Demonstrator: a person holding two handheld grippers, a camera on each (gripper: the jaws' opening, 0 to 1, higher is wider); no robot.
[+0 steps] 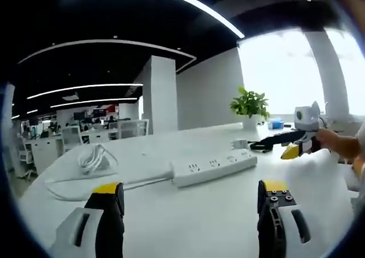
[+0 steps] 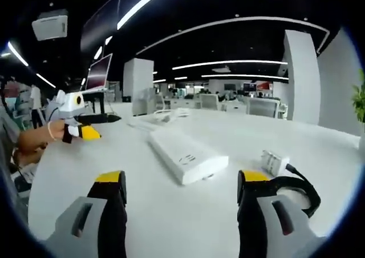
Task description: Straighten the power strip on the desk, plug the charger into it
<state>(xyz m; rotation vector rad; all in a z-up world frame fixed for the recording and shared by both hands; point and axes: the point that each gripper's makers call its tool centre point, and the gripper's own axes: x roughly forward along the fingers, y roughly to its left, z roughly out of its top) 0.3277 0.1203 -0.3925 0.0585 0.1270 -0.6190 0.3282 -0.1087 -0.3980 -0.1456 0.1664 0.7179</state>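
Power strip (image 1: 214, 166) lies askew mid-tabletop (image 1: 188, 224), charger (image 2: 275, 162) just beside; both tongs (image 1: 191, 204) (image 2: 181, 192) apart, empty; grip strip ends, square to tabletop edge

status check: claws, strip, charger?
Left claw open, empty, short of the strip. Right claw open, empty. Strip flat on desk, charger beside its end, unplugged. Nothing blocking.
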